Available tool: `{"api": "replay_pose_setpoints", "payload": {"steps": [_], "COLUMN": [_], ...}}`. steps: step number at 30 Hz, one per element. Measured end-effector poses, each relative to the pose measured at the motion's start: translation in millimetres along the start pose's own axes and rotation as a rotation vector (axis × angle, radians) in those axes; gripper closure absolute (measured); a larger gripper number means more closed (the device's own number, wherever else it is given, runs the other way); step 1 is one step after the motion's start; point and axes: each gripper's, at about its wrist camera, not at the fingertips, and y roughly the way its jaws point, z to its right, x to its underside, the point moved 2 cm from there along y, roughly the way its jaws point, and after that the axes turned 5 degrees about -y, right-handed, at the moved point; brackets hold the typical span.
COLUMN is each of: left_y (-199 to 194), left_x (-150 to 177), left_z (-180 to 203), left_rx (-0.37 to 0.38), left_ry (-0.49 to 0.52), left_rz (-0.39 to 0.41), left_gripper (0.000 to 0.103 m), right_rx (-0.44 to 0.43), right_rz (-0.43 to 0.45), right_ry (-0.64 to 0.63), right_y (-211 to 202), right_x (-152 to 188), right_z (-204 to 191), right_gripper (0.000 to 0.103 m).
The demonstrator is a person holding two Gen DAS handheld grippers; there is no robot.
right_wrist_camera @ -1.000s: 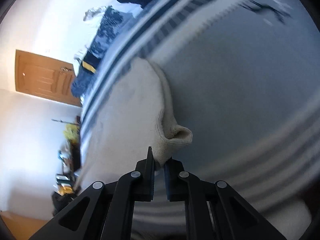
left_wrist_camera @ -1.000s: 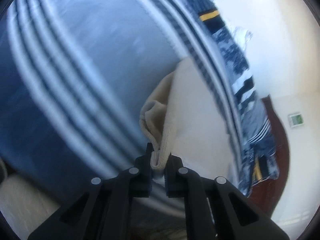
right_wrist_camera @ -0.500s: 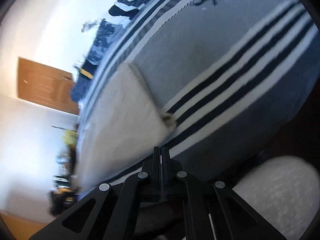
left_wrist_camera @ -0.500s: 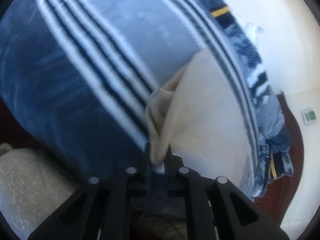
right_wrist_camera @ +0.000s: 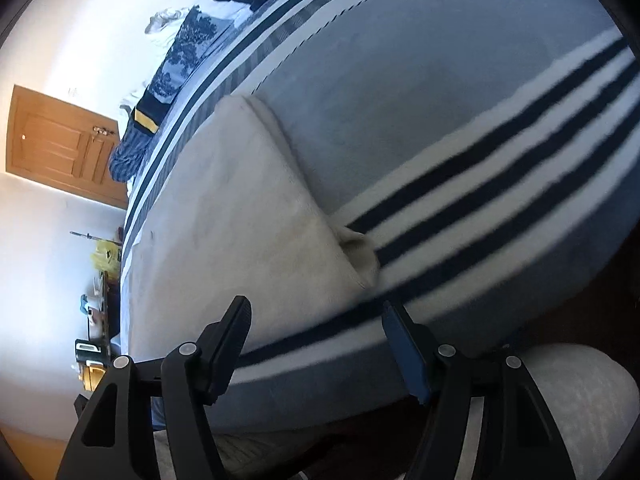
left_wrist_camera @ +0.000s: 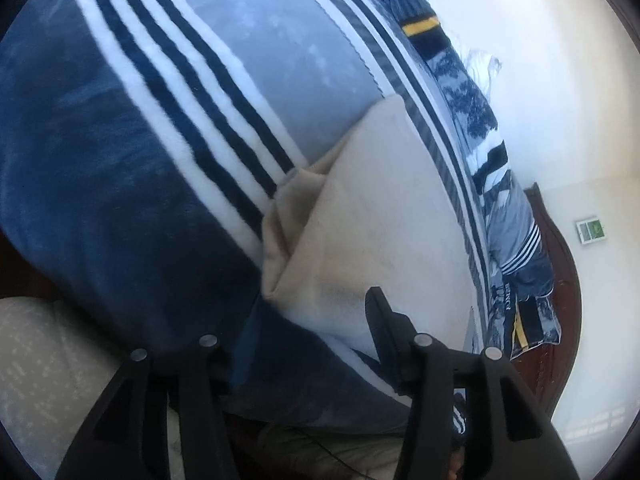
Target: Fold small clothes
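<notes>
1. Left claw (left_wrist_camera: 304, 340) has just been opening; jaws apart, nothing pinched.
2. Right claw (right_wrist_camera: 316, 332) likewise (spread wide).
3. Cream garment (left_wrist_camera: 372, 232) lies folded on the striped blue blanket (left_wrist_camera: 120, 168) covering the bed, just ahead of both.

Striped blue blanket (left_wrist_camera: 120, 200) on bed, cream garment (right_wrist_camera: 240, 240) flat atop.

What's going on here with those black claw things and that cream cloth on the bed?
A person is folding a small cream garment on a blue striped blanket, using a hand-held gripper in each hand. The left hand-held gripper and the right hand-held gripper have both just been opening their jaws, with nothing between them. The garment now lies folded over on the blanket, one corner bunched up.
</notes>
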Motion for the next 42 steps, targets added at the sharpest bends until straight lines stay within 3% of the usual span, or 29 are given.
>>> {"api": "replay_pose_setpoints", "payload": {"steps": [6, 7, 8, 10, 11, 15, 18, 21, 23, 25, 28, 37, 39, 40, 42], "left_y": [27, 29, 30, 31, 28, 9, 15, 12, 7, 2, 3, 31, 31, 31, 29], "left_x": [-12, -13, -13, -14, -14, -12, -11, -10, -10, -14, -14, -14, -16, -17, -17], "left_z": [2, 1, 0, -2, -3, -1, -5, -17, -21, -22, -17, 6, 6, 7, 10], "left_rx": [-0.029, -0.028, -0.031, -0.032, -0.029, 0.000, -0.037, -0.030, -0.007, 0.006, 0.001, -0.063, -0.044, -0.038, -0.026], "left_ry": [-0.035, -0.036, -0.037, -0.042, -0.046, -0.024, -0.032, -0.092, -0.112, -0.120, -0.103, -0.011, -0.010, -0.005, 0.005], "left_rz": [-0.031, -0.033, -0.030, -0.031, -0.024, 0.037, 0.016, 0.021, 0.044, 0.067, 0.077, 0.030, 0.029, 0.024, 0.033], "left_gripper": [0.053, 0.056, 0.068, 0.088, 0.094, 0.095, 0.093, 0.072, 0.063, 0.057, 0.055, 0.056, 0.069, 0.083, 0.089], "right_rx": [0.053, 0.054, 0.058, 0.097, 0.088, 0.099, 0.156, 0.214, 0.158, 0.085, 0.037, -0.086, -0.101, -0.117, -0.123], "right_rz": [0.014, 0.011, 0.008, -0.008, -0.011, 0.064, 0.026, -0.036, -0.063, -0.056, -0.024, -0.111, -0.144, -0.174, -0.221], "right_ry": [-0.003, 0.001, 0.001, 0.000, 0.008, -0.002, -0.048, -0.091, -0.068, -0.076, -0.191, -0.401, -0.427, -0.429, -0.445], "right_y": [12, 13, 13, 16, 17, 0, 3, 10, -2, -17, -39, -20, -7, 2, 18], "right_x": [-3, -4, -1, -1, 0, 0, 6, 16, 27, 39, 52, 59, 57, 52, 45], "right_z": [-7, -9, -8, -8, -7, -10, -14, -16, -19, -30, -66, -181, -211, -228, -252], "right_gripper": [0.031, 0.041, 0.050, 0.088, 0.093, 0.096, 0.094, 0.091, 0.089, 0.069, 0.039, 0.036, 0.036, 0.036, 0.036]}}
